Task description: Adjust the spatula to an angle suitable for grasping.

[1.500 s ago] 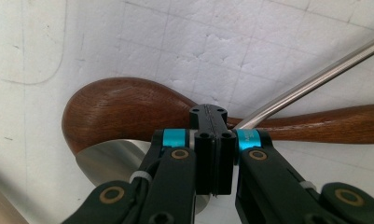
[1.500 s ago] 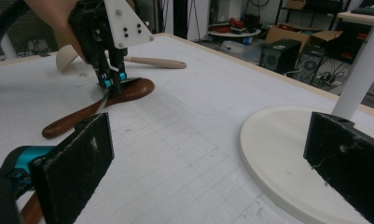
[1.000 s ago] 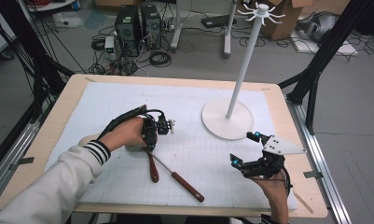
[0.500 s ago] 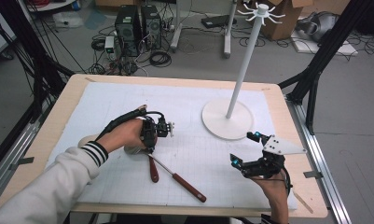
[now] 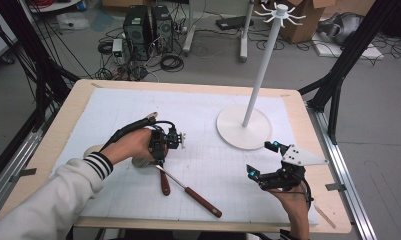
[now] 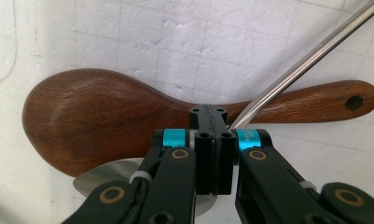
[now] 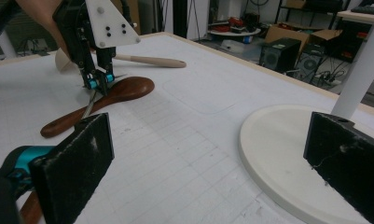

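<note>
My left gripper (image 5: 160,150) is clenched on the thin steel shaft (image 6: 306,58) of a ladle lying across the wooden spoon (image 6: 105,114) near the table's front edge. I judge lifting comes next. My right gripper (image 5: 268,162) waits released. The ladle's bowl is mostly hidden.

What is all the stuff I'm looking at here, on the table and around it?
Wooden spoon: one, dark brown, on the mat under the left gripper.
Metal utensil: one, steel shaft with reddish-brown handle, lying across the spoon's handle.
Pale wooden spoon: one, light beige, behind the left gripper.
Stand: one, white, round base and tall pole with hooks, at the table's right.
Mat: one, white, gridded, covering the table.
Computer towers: two, black, on the floor beyond.
Left gripper: one, black, shut, at the utensils.
Right gripper: one, black, open, above the mat.
</note>
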The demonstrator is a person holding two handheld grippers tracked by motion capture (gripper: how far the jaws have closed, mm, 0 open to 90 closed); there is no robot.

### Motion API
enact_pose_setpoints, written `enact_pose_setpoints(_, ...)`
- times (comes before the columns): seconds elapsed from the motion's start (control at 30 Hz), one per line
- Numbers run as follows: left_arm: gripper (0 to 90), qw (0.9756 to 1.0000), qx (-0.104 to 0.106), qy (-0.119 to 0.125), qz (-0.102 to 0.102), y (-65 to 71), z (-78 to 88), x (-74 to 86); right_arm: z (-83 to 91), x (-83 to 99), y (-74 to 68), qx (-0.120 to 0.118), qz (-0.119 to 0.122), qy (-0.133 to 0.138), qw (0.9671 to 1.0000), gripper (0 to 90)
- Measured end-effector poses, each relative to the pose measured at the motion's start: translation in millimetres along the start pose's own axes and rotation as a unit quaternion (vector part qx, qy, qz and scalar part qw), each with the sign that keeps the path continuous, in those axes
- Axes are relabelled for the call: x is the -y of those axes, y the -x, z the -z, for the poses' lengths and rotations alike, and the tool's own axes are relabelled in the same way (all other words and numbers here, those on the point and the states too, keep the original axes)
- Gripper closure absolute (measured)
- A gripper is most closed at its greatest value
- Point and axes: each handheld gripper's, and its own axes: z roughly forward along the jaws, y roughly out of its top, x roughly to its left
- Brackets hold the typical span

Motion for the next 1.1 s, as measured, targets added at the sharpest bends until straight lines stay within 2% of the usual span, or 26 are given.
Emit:
enact_pose_setpoints(0.47, 89.4, 0.9999, 0.013, 0.0, 0.003, 2.0, 1.1, 4.2, -0.2, -0.1, -0.1, 0.0, 0.001, -0.001, 1.0, 0.4)
enact_pose_setpoints(1.1, 89.4, 0.9999, 0.011, 0.004, 0.002, 4.9, 3.3, 10.8, -0.8, 0.2, -0.1, 0.0, 0.0, -0.003, 1.0, 0.5)
